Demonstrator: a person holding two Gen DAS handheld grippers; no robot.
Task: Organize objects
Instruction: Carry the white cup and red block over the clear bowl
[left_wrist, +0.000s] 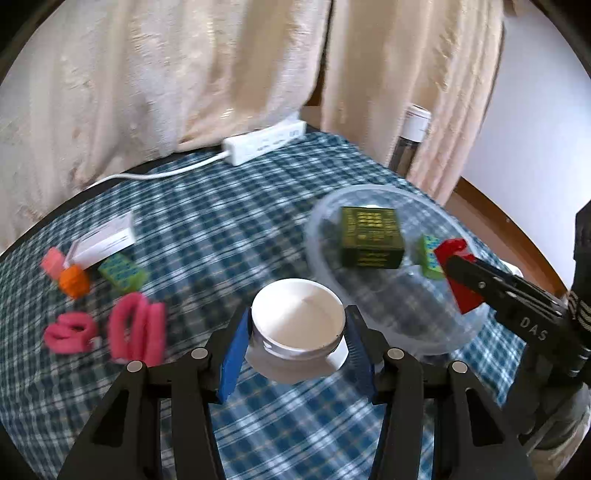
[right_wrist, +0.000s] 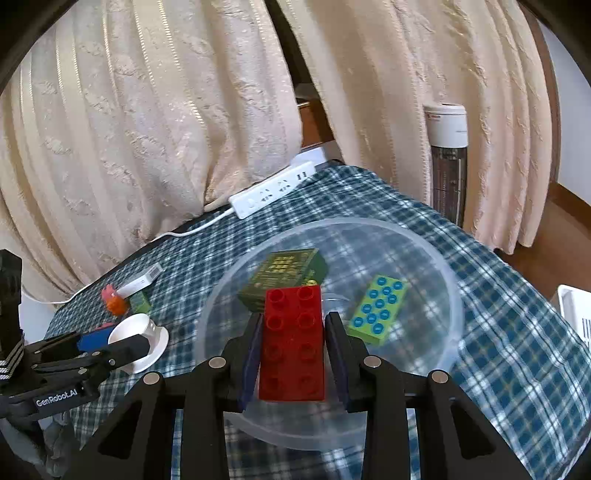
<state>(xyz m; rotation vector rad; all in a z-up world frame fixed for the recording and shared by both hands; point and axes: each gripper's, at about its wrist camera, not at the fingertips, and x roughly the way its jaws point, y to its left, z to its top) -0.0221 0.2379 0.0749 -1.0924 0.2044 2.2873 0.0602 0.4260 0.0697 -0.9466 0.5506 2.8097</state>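
So at this point both hands were loaded. The right gripper (right_wrist: 293, 350) was pinching a red brick (right_wrist: 293, 343) by its long sides, lower middle of its own view, hanging over the near part of the clear plastic bowl (right_wrist: 448, 295). The left gripper (left_wrist: 295, 347) had its blue pads clamped on a small white cup (left_wrist: 298, 319), bottom centre of the left view, just left of the bowl's rim.

Already in the bowl: a dark green box (right_wrist: 284, 277) toward the back and a green studded block (right_wrist: 378, 308) on the right side. Still out on the checked tablecloth (right_wrist: 517, 332), far left of the left view: pink hair rollers (left_wrist: 136, 328), an orange bit (left_wrist: 75, 281), another green block (left_wrist: 123, 272) and a white carton (left_wrist: 105, 240).

If I'd been coaching, I'd have said lower the brick into the open patch nearest the camera, not on top of the green box, and let go low so it wouldn't bounce or shove that light bowl around. The two grippers were close together, so I'd have kept the cup hand back until the right one cleared out. The left view was pretty smeared, so I couldn't tell whether the cup was lifted off the cloth.
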